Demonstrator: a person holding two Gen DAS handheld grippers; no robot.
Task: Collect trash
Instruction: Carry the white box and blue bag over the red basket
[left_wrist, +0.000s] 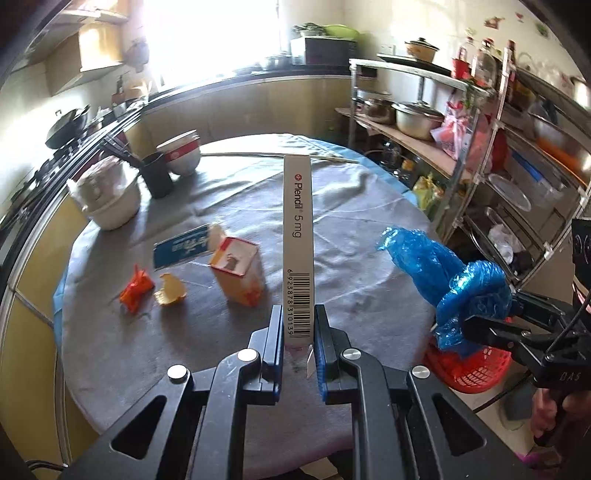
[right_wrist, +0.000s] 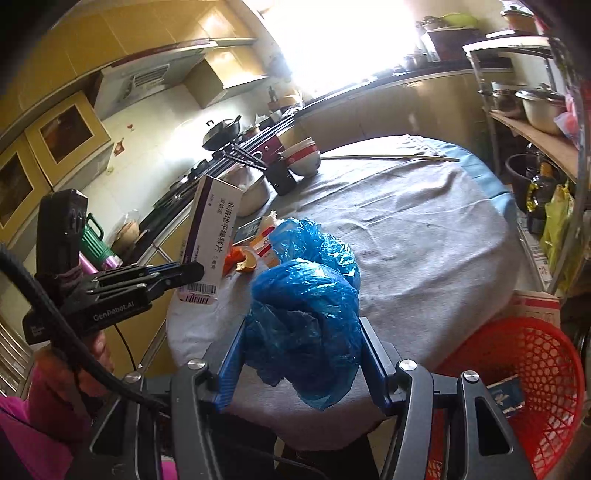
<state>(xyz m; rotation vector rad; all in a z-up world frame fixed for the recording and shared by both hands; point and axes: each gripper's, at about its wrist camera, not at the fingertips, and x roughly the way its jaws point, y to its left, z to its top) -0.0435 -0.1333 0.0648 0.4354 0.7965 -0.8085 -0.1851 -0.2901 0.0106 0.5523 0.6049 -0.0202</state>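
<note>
My left gripper is shut on a white Plendil medicine box, held upright above the round table; the box also shows in the right wrist view. My right gripper is shut on a crumpled blue plastic bag, also seen in the left wrist view, near the table's right edge. A red mesh basket stands beside the table, below the right gripper. On the table lie an orange carton, a red wrapper, an orange peel and a blue packet.
Stacked bowls, a black cup with chopsticks and a white covered bowl stand at the table's far left. A long stick lies at the far edge. A metal shelf rack with pots stands right; the stove counter runs left.
</note>
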